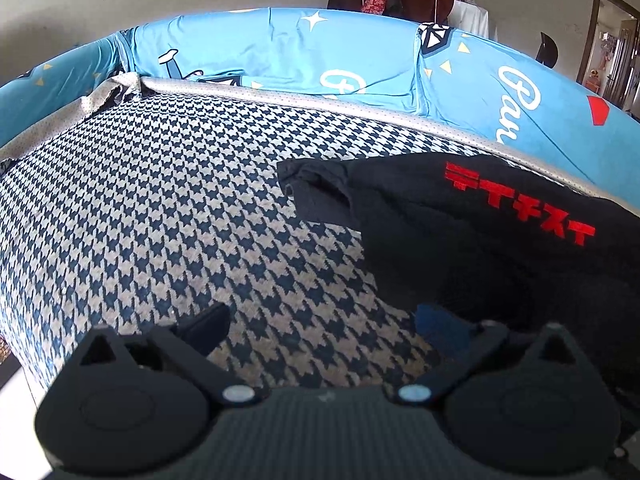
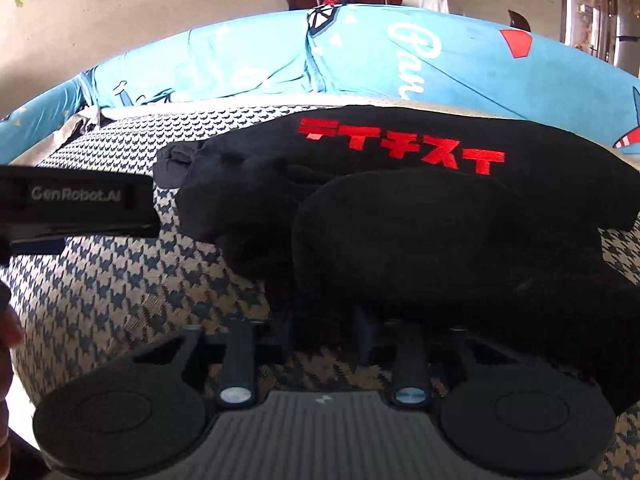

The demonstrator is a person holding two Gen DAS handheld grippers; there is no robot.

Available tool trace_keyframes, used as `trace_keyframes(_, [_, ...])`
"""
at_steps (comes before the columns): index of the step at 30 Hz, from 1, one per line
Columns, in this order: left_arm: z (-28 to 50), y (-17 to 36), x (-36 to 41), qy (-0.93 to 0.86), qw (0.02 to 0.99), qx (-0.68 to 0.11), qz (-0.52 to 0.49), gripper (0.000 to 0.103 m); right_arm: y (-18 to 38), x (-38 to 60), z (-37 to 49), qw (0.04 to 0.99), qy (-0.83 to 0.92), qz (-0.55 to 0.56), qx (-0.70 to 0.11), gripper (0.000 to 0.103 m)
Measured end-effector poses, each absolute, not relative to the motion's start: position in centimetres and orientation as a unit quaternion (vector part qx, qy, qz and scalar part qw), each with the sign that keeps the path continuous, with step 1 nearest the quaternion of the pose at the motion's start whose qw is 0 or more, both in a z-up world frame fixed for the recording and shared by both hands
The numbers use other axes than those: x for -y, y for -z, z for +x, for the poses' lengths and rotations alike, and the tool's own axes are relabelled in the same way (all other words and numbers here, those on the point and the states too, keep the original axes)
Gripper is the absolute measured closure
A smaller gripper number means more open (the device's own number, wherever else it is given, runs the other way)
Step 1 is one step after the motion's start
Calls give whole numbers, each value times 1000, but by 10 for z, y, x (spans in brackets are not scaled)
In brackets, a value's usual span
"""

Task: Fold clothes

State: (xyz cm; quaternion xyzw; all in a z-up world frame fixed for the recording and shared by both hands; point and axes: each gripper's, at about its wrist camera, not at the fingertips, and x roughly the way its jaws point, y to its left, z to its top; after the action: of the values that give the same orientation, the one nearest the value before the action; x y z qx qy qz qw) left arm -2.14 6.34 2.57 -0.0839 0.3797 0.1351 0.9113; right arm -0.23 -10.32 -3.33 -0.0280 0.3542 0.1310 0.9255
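Black shirt (image 2: pixel 400 220) lying bunched on the houndstooth cushion (image 1: pixel 160 200), red lettering (image 2: pixel 400 152) facing up, far edge close to the blue cover (image 1: pixel 280 52) behind. One thick fold lapped over the near half; a crumpled sleeve or corner trailing off to the left.

Right claw (image 2: pixel 328 328) at the near hem, fingers drawn close together with dark cloth at the tips. Not clear whether the pads actually press on fabric. Left claw (image 1: pixel 324 318) spread wide over bare cushion, nothing between the fingers, its right finger just beside the shirt's near-left edge.

Step in hand, as judged: securing the near hem before spreading or folding.

To do it well:
- Confirm a bite on one layer only at the right; a pinch through the whole fold would drag the bundle instead of opening it.
- Bring the left claw onto the hem a little further along, well apart from the right, then press it shut.
- Lift both corners level and together, keeping the hem taut between them.
- Draw toward the near side slowly, letting the lapped fold fall flat.
- Keep the lettering as a check for centring.

Risk: soft dark cloth slipping from a shallow grip.
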Motion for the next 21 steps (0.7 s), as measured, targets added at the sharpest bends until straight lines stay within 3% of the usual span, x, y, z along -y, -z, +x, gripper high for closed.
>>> trace_keyframes(11, [-26,-32,-62,-134,917,-368,-80,0,-24,140,-41,916,-262,49,-299,90])
trace_keyframes(15, [-31,-34,-63,-145,919,-359,-79,0,-45,157,-63,904,-326,70,-269,95])
trace_keyframes(21, [-35,-33,-65,-161,917,-357,-72,0,-41,172,-76,905,-307,54,-289,93])
